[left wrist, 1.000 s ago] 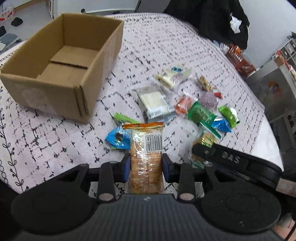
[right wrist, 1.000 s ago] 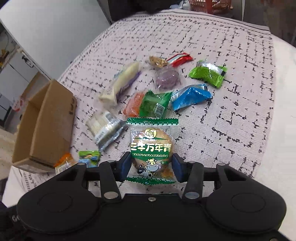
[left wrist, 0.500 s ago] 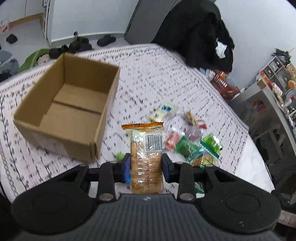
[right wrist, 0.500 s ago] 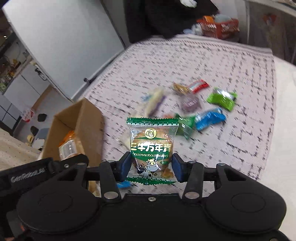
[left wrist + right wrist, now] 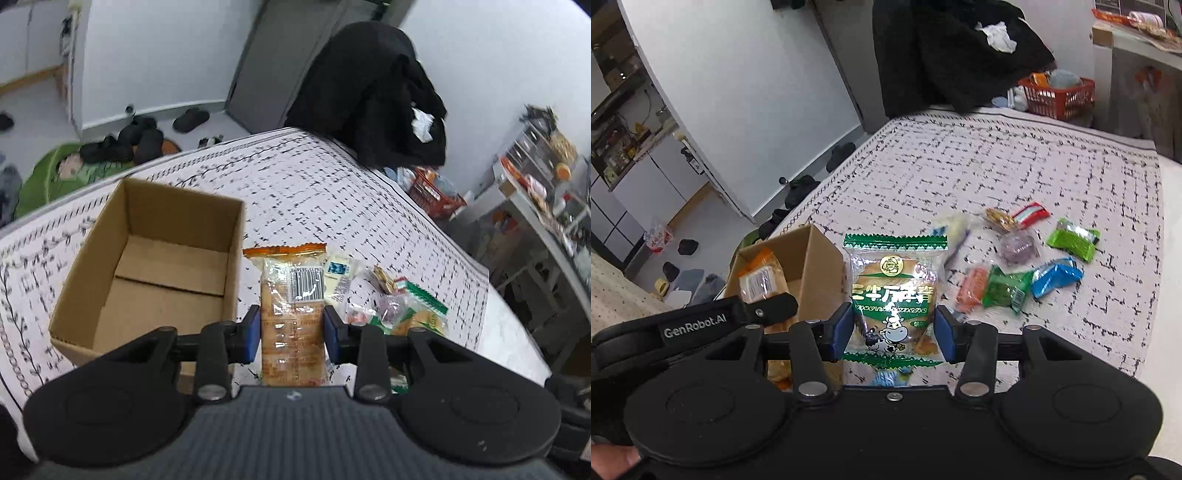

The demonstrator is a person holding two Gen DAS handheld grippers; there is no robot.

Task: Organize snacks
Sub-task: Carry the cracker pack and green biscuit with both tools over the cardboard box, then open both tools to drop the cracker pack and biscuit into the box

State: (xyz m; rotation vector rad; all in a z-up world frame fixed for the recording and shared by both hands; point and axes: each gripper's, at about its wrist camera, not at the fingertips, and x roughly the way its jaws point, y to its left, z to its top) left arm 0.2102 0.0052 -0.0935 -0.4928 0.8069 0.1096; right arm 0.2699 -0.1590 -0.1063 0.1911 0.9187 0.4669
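Now both tools carry a snack clear of the bench (image 5: 1015,155), and the step in hand is dropping each into the box (image 5: 155,266). The left tool (image 5: 292,332) is clamped narrow on the cracker pack (image 5: 291,299), which stands upright between the blue pads with its orange seal on top; it hangs just right of the box's near right wall. The right tool (image 5: 893,332) grips the green cake pack (image 5: 894,295) by its lower half, cow print facing the camera, and sits right of the box (image 5: 809,273) with the left tool (image 5: 701,325) crossing between them. The box looks empty in the left view. To do this well, I would bring the left pack over the open floor first, lower it past the rim before loosening, and let it fall flat toward one end so room stays for the rest. The right pack should wait until the left tool clears, since the two are close enough to knock. Both wrappers are slick and soft, so a light squeeze is enough. Other snacks (image 5: 1015,266) lie scattered on the cloth further right.
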